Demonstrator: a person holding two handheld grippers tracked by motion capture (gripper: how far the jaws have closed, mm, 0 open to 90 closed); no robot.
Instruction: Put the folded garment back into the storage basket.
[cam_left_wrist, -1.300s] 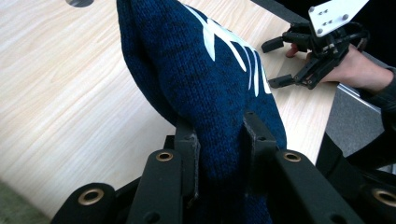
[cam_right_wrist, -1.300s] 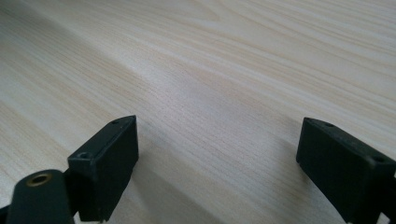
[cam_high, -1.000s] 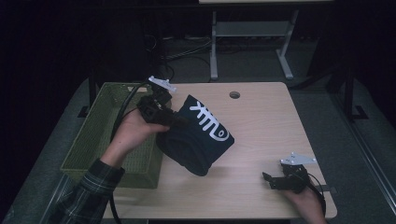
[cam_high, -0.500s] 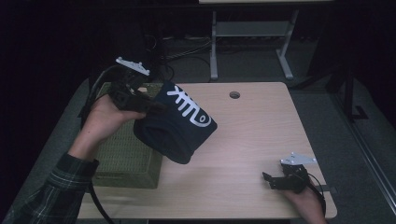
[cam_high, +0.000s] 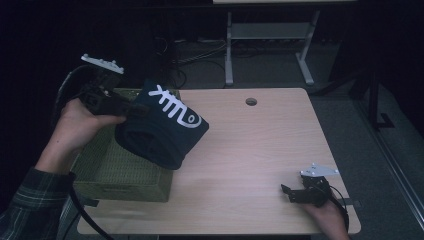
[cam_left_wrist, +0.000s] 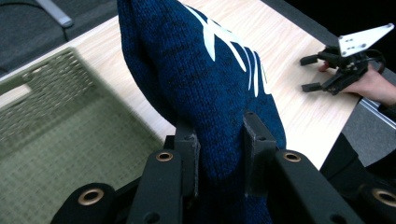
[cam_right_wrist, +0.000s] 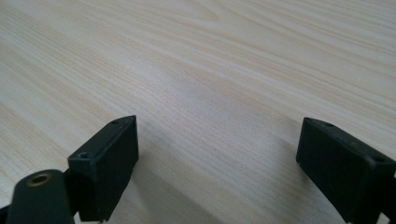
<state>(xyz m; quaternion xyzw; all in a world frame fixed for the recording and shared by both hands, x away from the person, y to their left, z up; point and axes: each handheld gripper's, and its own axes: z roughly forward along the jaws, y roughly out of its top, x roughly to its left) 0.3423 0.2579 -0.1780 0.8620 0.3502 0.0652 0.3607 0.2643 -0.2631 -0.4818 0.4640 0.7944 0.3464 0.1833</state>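
High view: the left gripper (cam_high: 131, 108) is pinching a folded dark blue knitted garment (cam_high: 162, 127) with a white pattern and is carrying it clear of the table (cam_high: 260, 150). Compared with a second ago, the garment is sitting higher and farther toward the left of this view; it is now hanging over the near right corner of the green woven basket (cam_high: 120, 177), whereas earlier it was lying over the tabletop just beside the basket's right wall. The basket itself is keeping its place at the table's left edge.

Left gripper view: both jaws are pressing into the knit, with the basket's floor below them.

The right gripper (cam_high: 289, 192) is resting unmoved at the table's near right corner; in the right gripper view its jaws are standing spread with bare wood between them.
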